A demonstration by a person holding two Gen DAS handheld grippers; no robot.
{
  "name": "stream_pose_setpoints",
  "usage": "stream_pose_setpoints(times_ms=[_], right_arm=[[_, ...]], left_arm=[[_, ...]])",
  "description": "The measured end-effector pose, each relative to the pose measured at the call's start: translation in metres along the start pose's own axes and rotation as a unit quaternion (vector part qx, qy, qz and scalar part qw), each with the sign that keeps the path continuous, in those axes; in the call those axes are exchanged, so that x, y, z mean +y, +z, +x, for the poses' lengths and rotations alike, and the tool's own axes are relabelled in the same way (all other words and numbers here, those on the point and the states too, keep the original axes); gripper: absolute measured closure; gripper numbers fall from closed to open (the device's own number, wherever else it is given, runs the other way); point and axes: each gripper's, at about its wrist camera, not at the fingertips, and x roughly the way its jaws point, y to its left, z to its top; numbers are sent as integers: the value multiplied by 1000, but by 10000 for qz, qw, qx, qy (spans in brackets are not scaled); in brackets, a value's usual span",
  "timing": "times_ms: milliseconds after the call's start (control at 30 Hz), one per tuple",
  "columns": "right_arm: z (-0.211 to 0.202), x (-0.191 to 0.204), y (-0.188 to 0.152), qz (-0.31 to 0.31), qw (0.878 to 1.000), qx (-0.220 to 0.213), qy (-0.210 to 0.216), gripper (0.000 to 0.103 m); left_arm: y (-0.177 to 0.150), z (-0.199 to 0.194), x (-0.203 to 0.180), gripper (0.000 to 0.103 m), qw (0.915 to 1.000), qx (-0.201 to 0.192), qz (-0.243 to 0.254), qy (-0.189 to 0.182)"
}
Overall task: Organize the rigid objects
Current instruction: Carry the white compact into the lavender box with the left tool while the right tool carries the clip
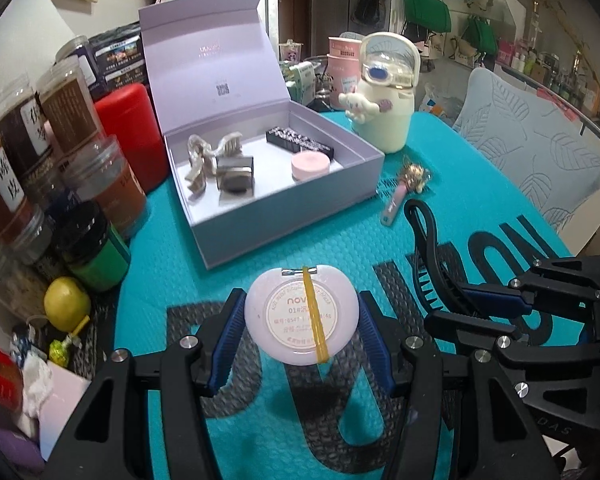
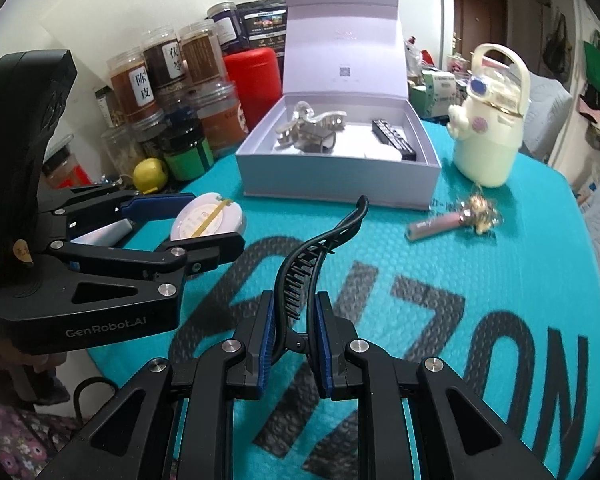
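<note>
My left gripper (image 1: 302, 320) is shut on a pale pink heart-shaped compact (image 1: 300, 312) with a yellow rubber band round it, held above the teal mat; it also shows in the right wrist view (image 2: 206, 220). My right gripper (image 2: 296, 328) is shut on a black hair clip (image 2: 320, 252), also seen in the left wrist view (image 1: 432, 256). The open lilac box (image 1: 260, 184) holds a beige hair claw (image 1: 204, 160), a dark square item (image 1: 234, 176), a black glitter bar (image 1: 300, 142) and a pink round jar (image 1: 310, 164).
A pink lip tube with a gold charm (image 1: 404, 188) lies on the teal mat (image 1: 340, 240) right of the box. A cream character bottle (image 1: 384, 96) stands behind. Jars (image 1: 40, 152), a red tin (image 1: 128, 128) and a lemon (image 1: 66, 304) crowd the left.
</note>
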Motion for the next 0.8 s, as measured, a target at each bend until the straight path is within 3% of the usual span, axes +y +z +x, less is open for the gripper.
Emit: stream_pose_setpoints(times_ms=[267, 800], right_arm=[[5, -6, 26, -82, 9997, -3, 234, 84], [15, -22, 80, -304, 9990, -187, 279, 84]], left_arm=[[24, 3, 8, 48, 9999, -100, 60, 38], [68, 14, 29, 48, 9992, -329, 68, 197]])
